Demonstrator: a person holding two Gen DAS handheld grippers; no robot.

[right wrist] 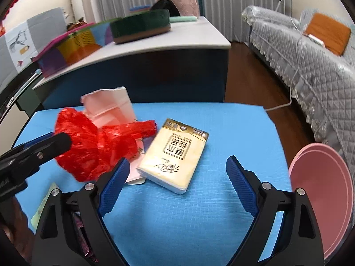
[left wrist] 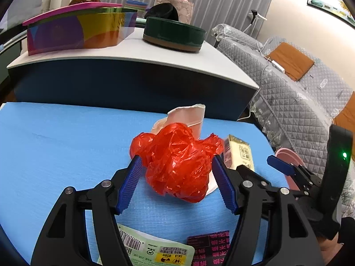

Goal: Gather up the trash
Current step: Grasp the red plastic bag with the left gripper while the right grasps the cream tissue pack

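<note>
The tissue pack point(right wrist: 175, 157) bears large Chinese characters, upside down.

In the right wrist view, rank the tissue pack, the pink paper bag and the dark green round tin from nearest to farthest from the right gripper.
1. Tissue pack: lies on the blue mat just ahead of the open right gripper, slightly left.
2. Pink paper bag: farther back on the mat, to the left, behind the red plastic bag.
3. Dark green round tin: farthest, up on the white table beyond the mat.

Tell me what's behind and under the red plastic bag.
Behind the red plastic bag stands a crumpled pink paper bag. A flat white-pink paper piece pokes out from under it, beside the tissue pack. Anything else beneath is covered.
</note>
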